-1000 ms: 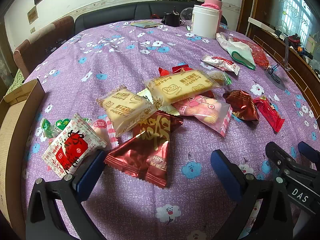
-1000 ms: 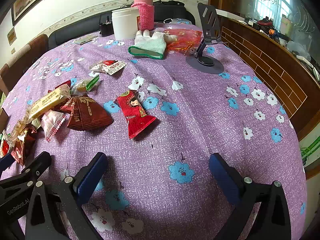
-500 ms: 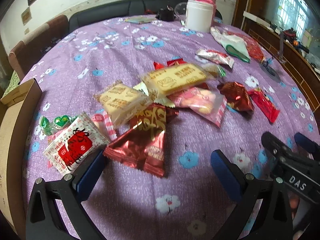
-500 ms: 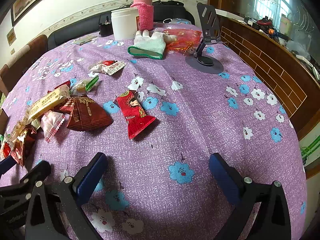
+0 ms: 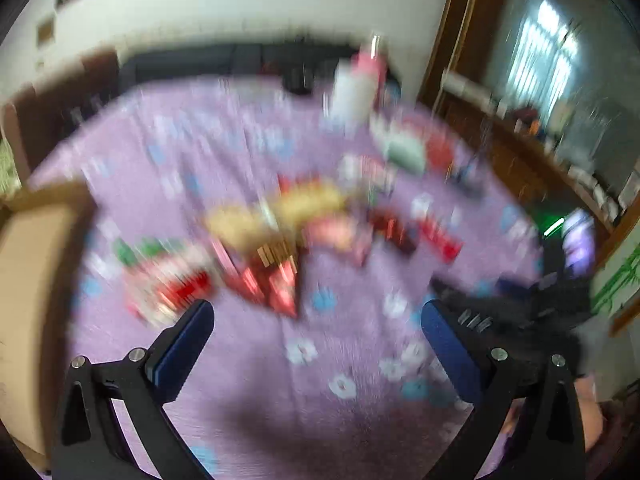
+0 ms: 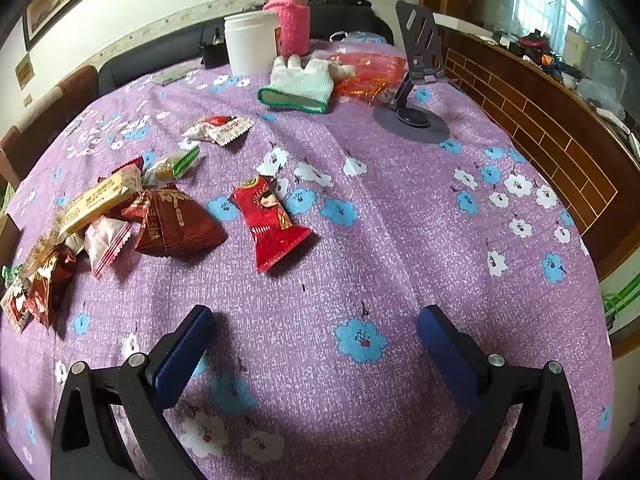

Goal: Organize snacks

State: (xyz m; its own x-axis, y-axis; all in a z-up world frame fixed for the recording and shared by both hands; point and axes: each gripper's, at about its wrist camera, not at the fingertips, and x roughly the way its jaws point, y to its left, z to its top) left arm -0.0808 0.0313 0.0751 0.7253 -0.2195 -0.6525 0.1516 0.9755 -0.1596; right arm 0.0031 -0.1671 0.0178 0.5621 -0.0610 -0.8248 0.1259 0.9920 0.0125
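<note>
Right-wrist footage shows the right gripper (image 6: 314,334) held over a round table covered by a purple cloth with blue and white flowers (image 6: 400,216), its blue-padded jaws spread wide with nothing between them. Snack packets are scattered across the left half of the cloth: a bright red flat wrapper printed with a cartoon girl (image 6: 270,222) lies alone nearest the centre, and just left of it a dark red puffed foil packet (image 6: 174,226) rests against a long yellow biscuit packet (image 6: 100,200). A pink-and-white striped sachet (image 6: 106,242) is tucked under that pile. Farther back, a white-and-red crimped packet (image 6: 220,129) lies apart from the rest.

At the far side a white plastic jar (image 6: 250,42), a flask in a pink knitted sleeve (image 6: 289,16), a white work glove with a green cuff (image 6: 302,82) and a grey phone stand (image 6: 416,80) are seen.

Left-wrist footage is heavily blurred; the left gripper (image 5: 318,322) is seen with its jaws likewise parted and unloaded, the snack pile smeared beyond them and a brown cardboard box (image 5: 32,280) at the left edge.
</note>
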